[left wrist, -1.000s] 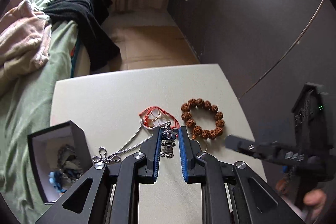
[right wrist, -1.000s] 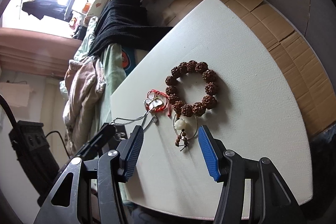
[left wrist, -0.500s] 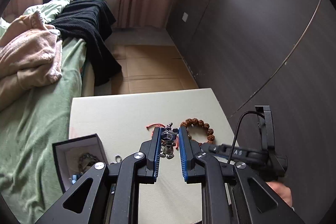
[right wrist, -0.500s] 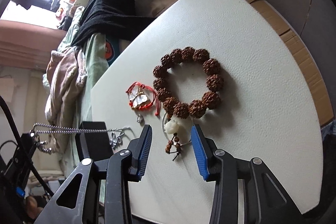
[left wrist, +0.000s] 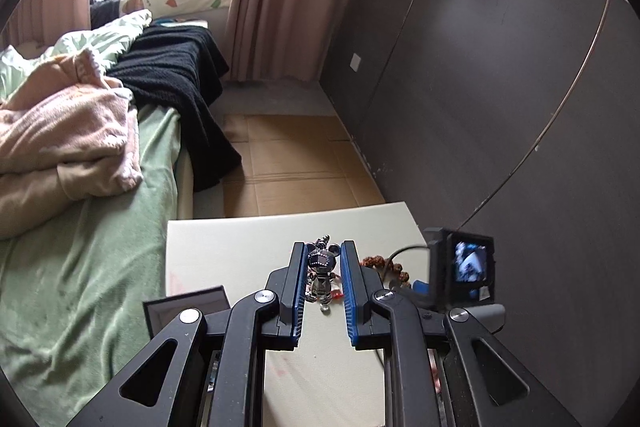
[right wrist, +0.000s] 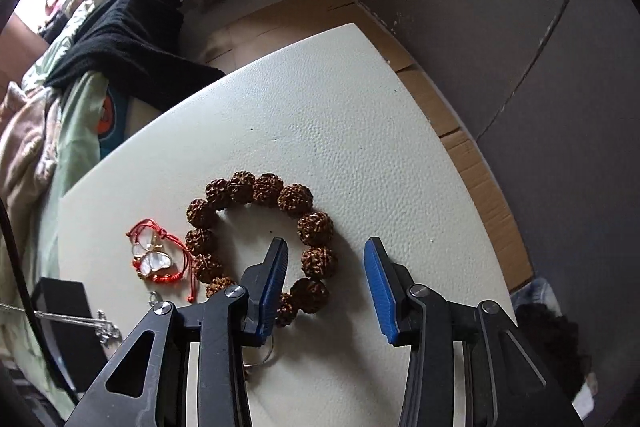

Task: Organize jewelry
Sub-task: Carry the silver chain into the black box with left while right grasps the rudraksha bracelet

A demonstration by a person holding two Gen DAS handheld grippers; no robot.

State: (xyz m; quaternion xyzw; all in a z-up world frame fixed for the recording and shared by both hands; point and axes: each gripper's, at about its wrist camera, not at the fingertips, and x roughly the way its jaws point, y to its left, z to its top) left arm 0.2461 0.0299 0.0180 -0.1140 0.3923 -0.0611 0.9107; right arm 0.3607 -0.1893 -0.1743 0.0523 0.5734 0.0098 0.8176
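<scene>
My left gripper (left wrist: 322, 259) is shut on a silver bear pendant (left wrist: 320, 273) and holds it high above the white table (left wrist: 224, 247); its chain (right wrist: 68, 317) hangs taut at the left of the right wrist view. My right gripper (right wrist: 325, 259) is open low over the table, its jaws astride the right side of a brown bead bracelet (right wrist: 260, 227). A red cord bracelet with a white butterfly charm (right wrist: 154, 259) lies left of the beads. A thin ring with a charm (right wrist: 260, 357) lies mostly hidden under my right gripper's left finger. The black jewelry box (left wrist: 188, 307) stands at the table's left.
A bed with green sheet (left wrist: 80, 267), pink blanket (left wrist: 60, 131) and black throw (left wrist: 176, 75) runs along the table's left. A dark wall (left wrist: 500, 107) stands to the right. Cardboard (left wrist: 288, 167) covers the floor beyond the table.
My left gripper has lifted the bear pendant well above the table, pulling the chain up. My right gripper has moved forward from the ring charm and now straddles the bead bracelet's right side.
</scene>
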